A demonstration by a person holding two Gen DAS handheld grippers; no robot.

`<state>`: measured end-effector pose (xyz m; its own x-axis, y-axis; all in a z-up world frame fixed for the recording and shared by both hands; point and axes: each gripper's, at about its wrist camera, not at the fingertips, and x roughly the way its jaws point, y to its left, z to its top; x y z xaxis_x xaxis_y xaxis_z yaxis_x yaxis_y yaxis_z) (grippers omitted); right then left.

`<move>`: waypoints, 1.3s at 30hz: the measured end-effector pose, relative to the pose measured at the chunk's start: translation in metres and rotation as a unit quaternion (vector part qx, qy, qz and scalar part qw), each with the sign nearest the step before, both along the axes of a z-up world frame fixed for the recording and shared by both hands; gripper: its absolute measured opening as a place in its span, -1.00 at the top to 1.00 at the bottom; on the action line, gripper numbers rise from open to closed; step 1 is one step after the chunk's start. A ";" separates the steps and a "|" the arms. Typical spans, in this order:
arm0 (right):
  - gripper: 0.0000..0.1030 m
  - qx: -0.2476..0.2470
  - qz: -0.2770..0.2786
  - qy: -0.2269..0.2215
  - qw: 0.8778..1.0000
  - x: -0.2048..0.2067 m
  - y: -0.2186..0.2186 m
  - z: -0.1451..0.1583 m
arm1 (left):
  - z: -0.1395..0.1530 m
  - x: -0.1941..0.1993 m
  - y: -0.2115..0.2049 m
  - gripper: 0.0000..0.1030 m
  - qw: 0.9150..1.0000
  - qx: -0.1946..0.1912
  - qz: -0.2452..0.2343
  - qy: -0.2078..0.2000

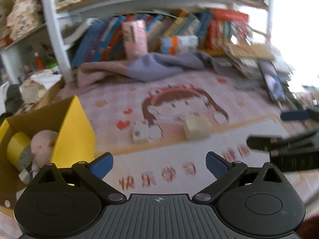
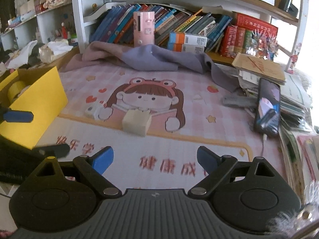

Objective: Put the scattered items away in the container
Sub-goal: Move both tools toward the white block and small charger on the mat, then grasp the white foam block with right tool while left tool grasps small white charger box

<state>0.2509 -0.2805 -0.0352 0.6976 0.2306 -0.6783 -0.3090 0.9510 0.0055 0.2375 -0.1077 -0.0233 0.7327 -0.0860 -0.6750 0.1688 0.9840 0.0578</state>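
A yellow cardboard box (image 1: 73, 131) stands at the left of the pink cartoon mat (image 1: 179, 103); it also shows in the right wrist view (image 2: 37, 107). Inside it lie a yellow tape roll (image 1: 17, 145) and a pink plush toy (image 1: 44, 141). On the mat lie a cream block (image 1: 196, 128), also in the right wrist view (image 2: 136, 122), and a small white cube (image 1: 140, 132), also in the right wrist view (image 2: 92, 110). My left gripper (image 1: 159, 164) is open and empty, just right of the box. My right gripper (image 2: 155, 159) is open and empty, in front of the cream block.
A purple-grey cloth (image 2: 151, 58) lies at the back of the mat below a bookshelf with a pink cylinder (image 2: 144, 28). A phone (image 2: 268, 107) leans on a paper stack (image 2: 265, 69) at the right. Clutter sits behind the box at the left.
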 end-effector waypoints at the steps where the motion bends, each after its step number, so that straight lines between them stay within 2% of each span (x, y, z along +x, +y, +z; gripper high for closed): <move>1: -0.77 0.003 0.004 -0.001 1.000 0.006 0.000 0.000 | 0.001 0.006 0.001 -0.95 1.000 -0.011 0.008 -0.005; 5: -0.76 0.006 0.019 -0.006 1.000 0.030 0.002 -0.004 | 0.002 0.030 0.001 -0.95 0.999 -0.022 0.039 -0.019; 11: -0.76 0.004 0.058 -0.005 0.998 0.057 0.014 -0.020 | -0.010 0.068 0.003 -0.92 0.998 -0.026 0.059 0.007; 13: -0.76 0.002 0.072 -0.006 0.997 0.066 0.020 -0.027 | -0.019 0.081 0.003 -0.85 0.996 -0.026 0.081 0.014; 16: -0.71 -0.005 0.088 -0.005 0.996 0.078 0.029 -0.041 | -0.037 0.105 0.003 -0.59 0.994 -0.037 0.096 0.042; 18: -0.65 -0.009 0.097 -0.002 0.995 0.087 0.036 -0.049 | -0.051 0.120 0.002 -0.36 0.993 -0.026 0.098 0.061; 21: -0.62 -0.010 0.107 0.001 0.994 0.099 0.043 -0.060 | -0.067 0.135 0.005 -0.22 0.991 -0.015 0.103 0.083; 25: -0.60 -0.007 0.115 0.006 0.993 0.113 0.049 -0.069 | -0.080 0.146 0.011 -0.14 0.989 -0.022 0.105 0.105; 29: -0.52 -0.004 0.121 0.021 0.992 0.123 0.053 -0.079 | -0.083 0.150 0.011 -0.14 0.990 -0.016 0.100 0.100; 34: -0.26 0.013 0.120 0.045 0.992 0.131 0.049 -0.086 | -0.083 0.153 0.009 -0.10 0.991 -0.014 0.096 0.095; 37: -0.12 0.024 0.124 0.049 0.991 0.130 0.048 -0.085 | -0.082 0.150 0.007 0.24 0.992 -0.010 0.085 0.092; 38: -0.10 0.024 0.125 0.049 0.991 0.129 0.047 -0.085 | -0.082 0.150 0.005 0.42 0.992 -0.007 0.081 0.093; 39: -0.07 0.026 0.124 0.050 0.991 0.129 0.047 -0.084 | -0.081 0.149 0.005 0.44 0.993 -0.005 0.076 0.094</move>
<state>0.3803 -0.2340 -0.1197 0.5456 0.4233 -0.7233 -0.5281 0.8438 0.0954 0.3865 -0.1031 -0.1042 0.5991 0.0085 -0.8006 0.0253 0.9992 0.0295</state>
